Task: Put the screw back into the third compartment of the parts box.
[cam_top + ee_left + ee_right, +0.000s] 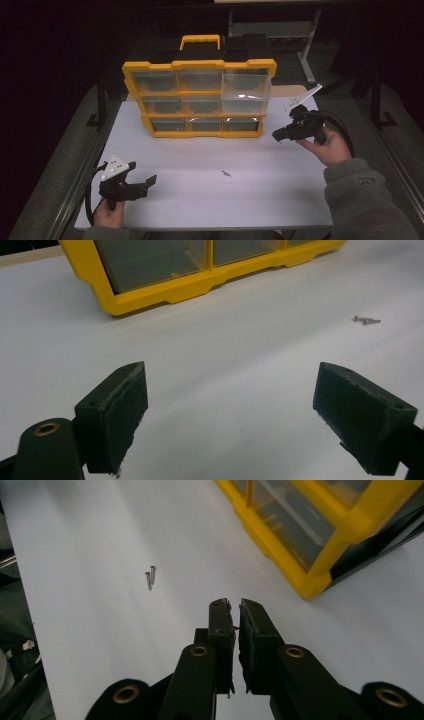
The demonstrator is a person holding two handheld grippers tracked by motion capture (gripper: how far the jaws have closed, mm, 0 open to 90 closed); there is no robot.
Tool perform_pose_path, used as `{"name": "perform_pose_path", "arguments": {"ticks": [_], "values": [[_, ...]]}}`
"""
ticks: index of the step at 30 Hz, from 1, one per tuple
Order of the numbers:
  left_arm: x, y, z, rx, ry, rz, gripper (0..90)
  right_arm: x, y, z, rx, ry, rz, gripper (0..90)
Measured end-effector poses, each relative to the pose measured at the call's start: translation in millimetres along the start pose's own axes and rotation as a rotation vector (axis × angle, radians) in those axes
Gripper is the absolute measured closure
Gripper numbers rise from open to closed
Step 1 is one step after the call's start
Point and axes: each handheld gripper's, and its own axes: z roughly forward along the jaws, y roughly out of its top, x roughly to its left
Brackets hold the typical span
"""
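Steel-grey and tiny, two short metal screws (226,173) lie side by side, touching or nearly so, on the bare white worktop (210,200), in the open stretch in front of the yellow plastic organiser with clear drawers (200,97). In the high view the left hand-held gripper (145,182) rests near the worktop's near-left corner, its jaws spread wide with nothing between them, and the screws sit at about three o'clock from it. The right hand-held gripper (276,135) hangs above the worktop beside the organiser's right end, jaws drawn together with a hair's gap; whether anything is pinched there I cannot tell. From it the screws lie at about seven o'clock — in its own view they show at eleven o'clock (150,576), their long axes running roughly along the jaws' line. The two hand-held grippers look about equally far from the screws, but the left one is low and already open, so it seems the readier. Room is plentiful — bare surface all round the screws, the organiser's front edge and the worktop's near edge both well apart.
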Motion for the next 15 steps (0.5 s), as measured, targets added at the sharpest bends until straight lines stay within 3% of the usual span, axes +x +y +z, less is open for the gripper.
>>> {"name": "perform_pose_path", "arguments": {"ticks": [15], "values": [[1.3,0.4,-1.2,0.005,0.003,0.012,13.7,-12.6,41.7,-69.5,-0.029,-0.039,-0.061,83.2]]}}
